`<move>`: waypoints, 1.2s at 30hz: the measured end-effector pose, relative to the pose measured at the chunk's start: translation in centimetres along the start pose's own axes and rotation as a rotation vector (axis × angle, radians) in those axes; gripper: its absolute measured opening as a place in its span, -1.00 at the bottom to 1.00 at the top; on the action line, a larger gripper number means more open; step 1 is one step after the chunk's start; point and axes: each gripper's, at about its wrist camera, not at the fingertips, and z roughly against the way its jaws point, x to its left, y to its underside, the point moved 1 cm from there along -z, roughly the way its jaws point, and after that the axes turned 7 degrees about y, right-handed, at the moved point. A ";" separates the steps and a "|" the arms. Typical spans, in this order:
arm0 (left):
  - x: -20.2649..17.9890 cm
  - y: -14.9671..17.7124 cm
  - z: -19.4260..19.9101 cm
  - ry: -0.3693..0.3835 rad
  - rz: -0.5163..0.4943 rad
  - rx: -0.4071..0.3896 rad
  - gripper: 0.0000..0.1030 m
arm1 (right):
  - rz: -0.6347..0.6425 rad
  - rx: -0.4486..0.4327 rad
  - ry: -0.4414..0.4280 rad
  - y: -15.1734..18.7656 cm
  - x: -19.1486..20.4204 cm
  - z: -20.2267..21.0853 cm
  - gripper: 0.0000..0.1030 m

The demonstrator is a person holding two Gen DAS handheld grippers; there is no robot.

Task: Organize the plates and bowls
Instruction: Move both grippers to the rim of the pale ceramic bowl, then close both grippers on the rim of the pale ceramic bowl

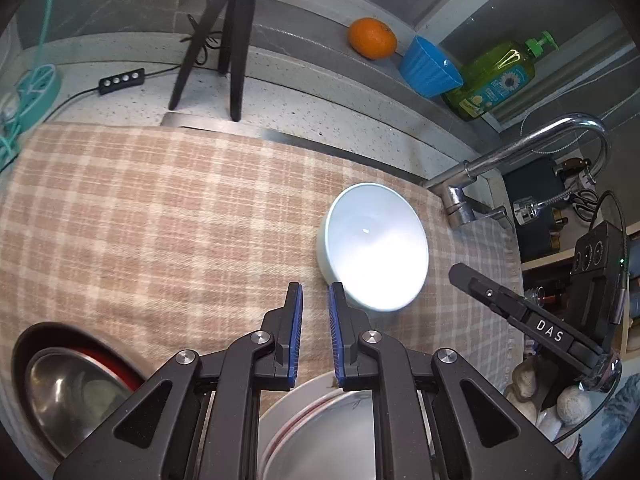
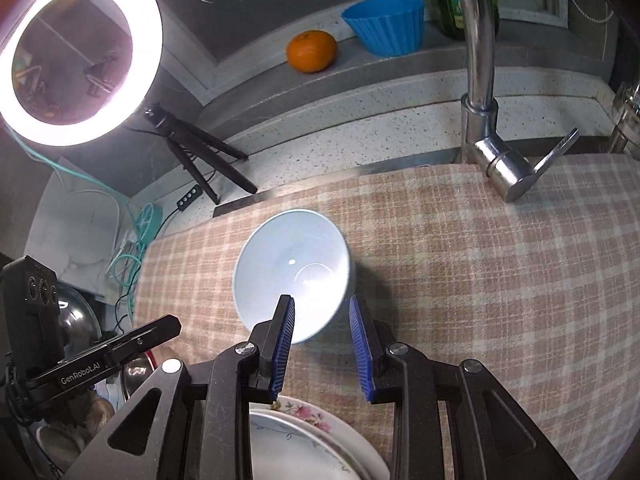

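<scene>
A pale blue bowl (image 1: 374, 246) sits upright on the checked cloth (image 1: 160, 208); it also shows in the right wrist view (image 2: 292, 268). My left gripper (image 1: 315, 294) is slightly open and empty, just left of the bowl's near rim. My right gripper (image 2: 322, 308) is open, its jaws straddling the bowl's near right rim without closing on it. A stack of white flowered plates (image 2: 304, 440) lies below both grippers, also in the left wrist view (image 1: 320, 432). A steel bowl inside a red-rimmed bowl (image 1: 68, 388) sits at the lower left.
A chrome tap (image 2: 480, 80) stands at the back right. An orange (image 2: 311, 50), a blue ribbed cup (image 2: 386, 24) and a green soap bottle (image 1: 496, 74) sit on the ledge. A tripod (image 1: 230, 40) with a ring light (image 2: 76, 64) stands at the back left.
</scene>
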 end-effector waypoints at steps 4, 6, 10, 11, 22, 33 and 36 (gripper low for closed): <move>-0.2 -0.5 -1.2 -0.002 0.004 0.015 -0.77 | -0.015 0.021 -0.013 -0.4 -0.6 -1.1 -0.50; -0.4 -0.8 -1.7 -0.014 -0.001 0.016 -0.77 | -0.012 0.026 -0.009 -0.5 -0.6 -1.6 -0.50; -0.6 -1.5 -2.6 -0.029 -0.003 0.017 -0.77 | -0.014 0.036 -0.011 -0.7 -0.7 -2.4 -0.50; -0.6 -1.7 -2.8 -0.032 -0.002 0.019 -0.77 | -0.015 0.037 -0.011 -0.8 -0.6 -2.6 -0.50; -1.3 -2.7 -4.9 -0.047 -0.023 0.034 -0.77 | -0.034 0.068 -0.015 -1.1 -1.1 -4.4 -0.50; -0.8 -3.3 -5.0 -0.071 -0.022 0.032 -0.78 | -0.016 0.073 -0.012 -1.5 -0.8 -5.1 -0.52; -0.7 -3.5 -5.2 -0.076 -0.027 0.037 -0.78 | -0.015 0.077 -0.012 -1.5 -0.8 -5.4 -0.54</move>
